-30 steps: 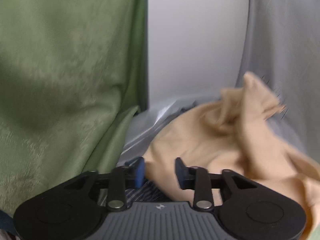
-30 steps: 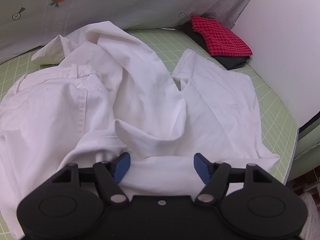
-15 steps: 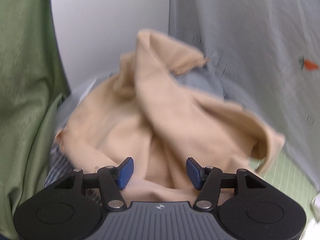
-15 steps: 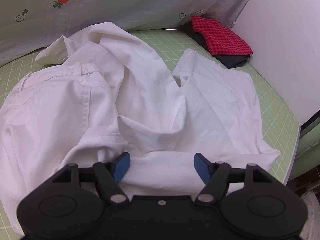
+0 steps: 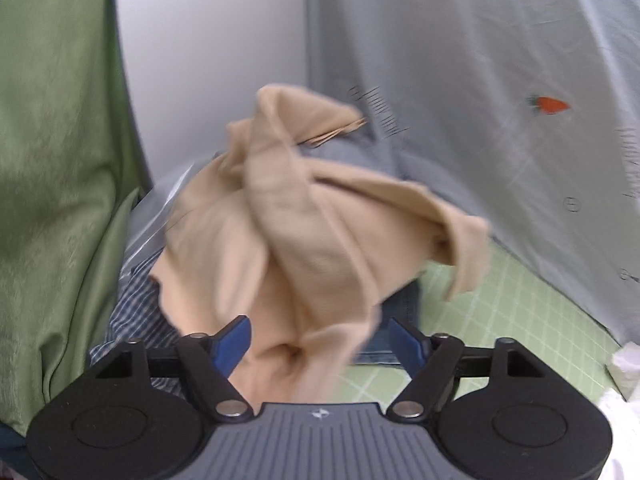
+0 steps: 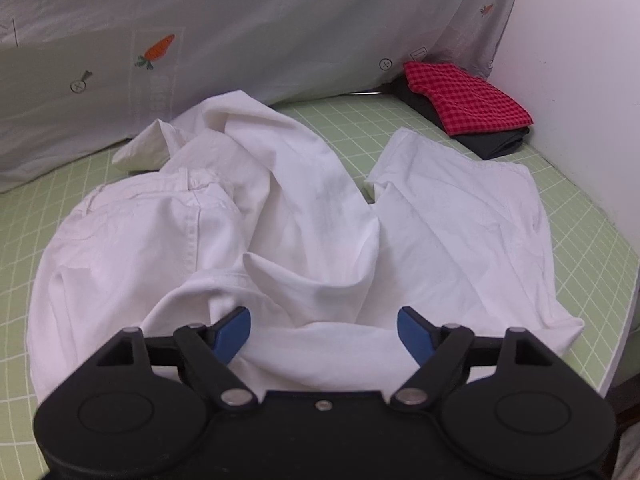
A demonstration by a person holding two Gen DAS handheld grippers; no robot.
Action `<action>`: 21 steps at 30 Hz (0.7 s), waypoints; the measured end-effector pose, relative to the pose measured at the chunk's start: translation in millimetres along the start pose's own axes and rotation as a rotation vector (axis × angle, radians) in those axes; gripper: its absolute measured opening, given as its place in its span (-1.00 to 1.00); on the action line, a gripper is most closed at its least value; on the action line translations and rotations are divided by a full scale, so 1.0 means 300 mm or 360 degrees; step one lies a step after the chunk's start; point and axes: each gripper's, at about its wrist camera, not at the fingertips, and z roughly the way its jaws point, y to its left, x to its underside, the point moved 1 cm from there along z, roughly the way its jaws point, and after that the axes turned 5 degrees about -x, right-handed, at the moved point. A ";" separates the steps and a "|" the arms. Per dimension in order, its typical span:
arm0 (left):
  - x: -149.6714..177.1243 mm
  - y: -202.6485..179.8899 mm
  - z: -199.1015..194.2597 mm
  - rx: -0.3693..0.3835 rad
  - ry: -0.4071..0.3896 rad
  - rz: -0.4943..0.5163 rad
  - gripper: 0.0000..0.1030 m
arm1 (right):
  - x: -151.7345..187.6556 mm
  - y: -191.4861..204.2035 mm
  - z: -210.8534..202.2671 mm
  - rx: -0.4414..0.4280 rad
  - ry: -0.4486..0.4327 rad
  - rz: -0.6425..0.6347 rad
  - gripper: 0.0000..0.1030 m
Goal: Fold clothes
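Left gripper (image 5: 320, 340): the two blue-padded fingers stand wide apart. A tan garment (image 5: 304, 232), blurred and bunched into twisted folds, fills the space ahead of the gripper; its lower edge hangs down between the fingers. Whether the cloth touches either pad cannot be determined. Beneath and to the left of the tan garment lies a blue-and-white striped garment (image 5: 132, 312), and a piece of blue denim (image 5: 400, 312) shows just past the right finger. A green curtain (image 5: 52, 160) hangs along the left side. A pale grey sheet (image 5: 480, 80) printed with a small carrot motif covers the far and right background. The green gridded table (image 5: 512, 308) is visible at the right.

Right gripper (image 6: 324, 334): the fingers stand wide apart and hold nothing. It sits low over the near edge of a white garment (image 6: 304, 220), which lies crumpled and unfolded across the middle of the table (image 6: 580, 240). One section of the white garment spreads flat to the right; the left section is heaped, with a stitched seam visible. A raised fold sits between the two fingers, just beyond them.

At the far right corner of the table, a red checked cloth (image 6: 468, 96), folded, rests on top of a folded black garment (image 6: 496, 142), well apart from the white garment. The grey carrot-print sheet (image 6: 240, 20) hangs behind the table.
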 end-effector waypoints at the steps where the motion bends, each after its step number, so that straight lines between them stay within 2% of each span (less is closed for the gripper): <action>1: 0.016 -0.035 -0.023 0.0025 -0.0008 0.0023 0.64 | -0.006 -0.036 0.005 -0.0016 -0.0003 0.0008 0.63; 7: 0.190 -0.287 -0.107 0.0112 0.0093 0.0158 0.64 | -0.040 -0.253 0.035 -0.0110 -0.0020 0.0055 0.70; 11: 0.325 -0.483 -0.121 0.0198 0.0217 0.0248 0.64 | -0.063 -0.398 0.056 -0.0172 -0.0032 0.0086 0.73; 15: 0.438 -0.665 -0.101 0.0233 0.0380 0.0333 0.64 | -0.086 -0.542 0.076 -0.0235 -0.0044 0.0117 0.76; 18: 0.494 -0.770 -0.087 0.0285 0.0475 0.0352 0.64 | -0.103 -0.649 0.094 -0.0277 -0.0050 0.0144 0.88; 21: 0.517 -0.870 -0.051 0.0267 0.0507 0.0440 0.64 | -0.122 -0.726 0.183 -0.0192 0.0009 0.0247 0.92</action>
